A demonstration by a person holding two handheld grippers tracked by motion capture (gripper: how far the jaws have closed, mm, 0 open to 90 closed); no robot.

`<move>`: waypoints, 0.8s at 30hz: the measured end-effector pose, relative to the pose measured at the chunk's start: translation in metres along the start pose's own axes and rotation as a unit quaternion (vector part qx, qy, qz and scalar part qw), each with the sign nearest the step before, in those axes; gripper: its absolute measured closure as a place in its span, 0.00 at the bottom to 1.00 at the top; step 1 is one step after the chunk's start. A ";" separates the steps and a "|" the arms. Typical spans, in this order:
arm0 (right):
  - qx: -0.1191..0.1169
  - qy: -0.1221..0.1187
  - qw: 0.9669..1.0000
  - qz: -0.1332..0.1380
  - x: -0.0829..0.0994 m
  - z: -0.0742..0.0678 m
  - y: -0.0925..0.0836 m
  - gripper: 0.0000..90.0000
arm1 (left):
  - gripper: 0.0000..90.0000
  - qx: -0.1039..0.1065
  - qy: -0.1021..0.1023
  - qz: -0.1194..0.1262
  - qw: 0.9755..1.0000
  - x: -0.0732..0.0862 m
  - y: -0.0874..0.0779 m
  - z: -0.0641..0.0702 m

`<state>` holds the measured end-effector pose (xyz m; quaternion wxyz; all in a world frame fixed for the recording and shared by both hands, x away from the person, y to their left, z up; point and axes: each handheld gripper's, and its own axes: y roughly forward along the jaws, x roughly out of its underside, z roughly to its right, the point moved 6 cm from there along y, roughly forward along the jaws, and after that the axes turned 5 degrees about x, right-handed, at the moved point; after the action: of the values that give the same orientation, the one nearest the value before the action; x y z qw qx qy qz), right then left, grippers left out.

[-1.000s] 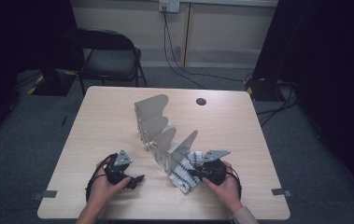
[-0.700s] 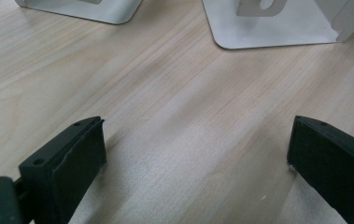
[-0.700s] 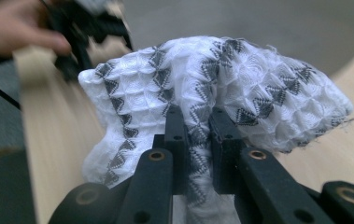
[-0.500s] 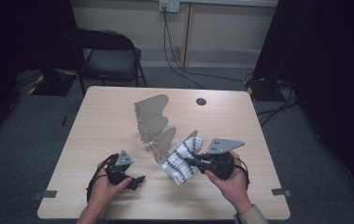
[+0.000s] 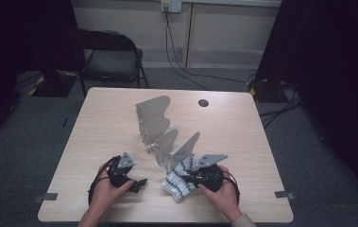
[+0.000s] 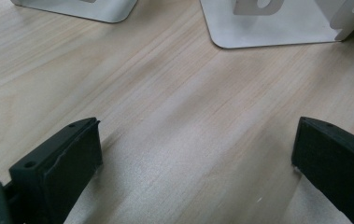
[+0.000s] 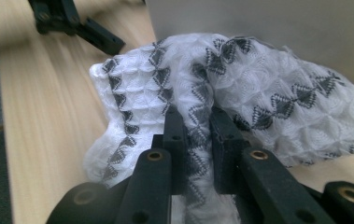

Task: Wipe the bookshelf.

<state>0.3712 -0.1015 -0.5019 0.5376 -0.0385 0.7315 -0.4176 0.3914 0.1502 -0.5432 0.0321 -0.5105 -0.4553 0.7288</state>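
Observation:
A white cloth with black diamond patterns hangs bunched at the near end of a white metal divider rack. My right gripper is shut on a fold of this cloth, with the fabric pinched between its jaws in front of a rack panel. My left gripper rests low over the table to the left of the cloth. Its jaws have just been opening and stand wide apart with only bare wood between them. The rack's base plates lie just ahead of it.
The wooden table has a round black cable hole at the back right. A black chair stands behind the table. Cables run over the grey floor. Tape strips mark the table's front corners.
The right gripper carried the cloth up toward the rack, then came back down and nearer the table's front. The left hand has kept its place.

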 end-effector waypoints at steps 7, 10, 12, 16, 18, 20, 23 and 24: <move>-0.006 0.014 1.000 -0.013 0.013 0.002 0.019 0.87 | 0.01 0.000 -0.002 0.001 1.000 0.000 0.000 0.001; -0.008 0.011 1.000 -0.015 0.015 0.001 0.020 0.87 | 0.01 0.000 -0.002 0.000 1.000 0.000 0.000 0.000; -0.008 0.010 1.000 -0.018 0.017 0.002 0.020 0.87 | 0.01 0.000 -0.002 0.000 1.000 0.000 0.000 0.000; -0.007 0.014 1.000 -0.020 0.023 0.007 0.016 0.87 | 0.01 0.000 -0.002 0.000 1.000 0.000 0.000 0.001; 0.000 0.015 1.000 -0.024 0.026 0.011 0.010 0.87 | 0.01 0.000 0.000 -0.001 1.000 0.000 0.000 0.001; 0.008 0.016 0.999 -0.027 0.031 0.017 0.004 0.87 | 0.01 0.000 -0.002 0.000 1.000 0.000 0.000 0.001; 0.022 0.029 0.999 -0.026 0.039 0.030 -0.007 0.87 | 0.01 0.000 -0.001 -0.001 1.000 0.000 0.000 0.001; 0.029 0.032 0.999 -0.027 0.041 0.035 -0.010 0.86 | 0.01 0.000 -0.001 -0.001 1.000 0.000 0.000 0.001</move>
<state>0.3783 -0.1485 -0.5288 0.5030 -0.0294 0.7348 -0.4540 0.3907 0.1495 -0.5433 0.0321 -0.5091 -0.4560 0.7293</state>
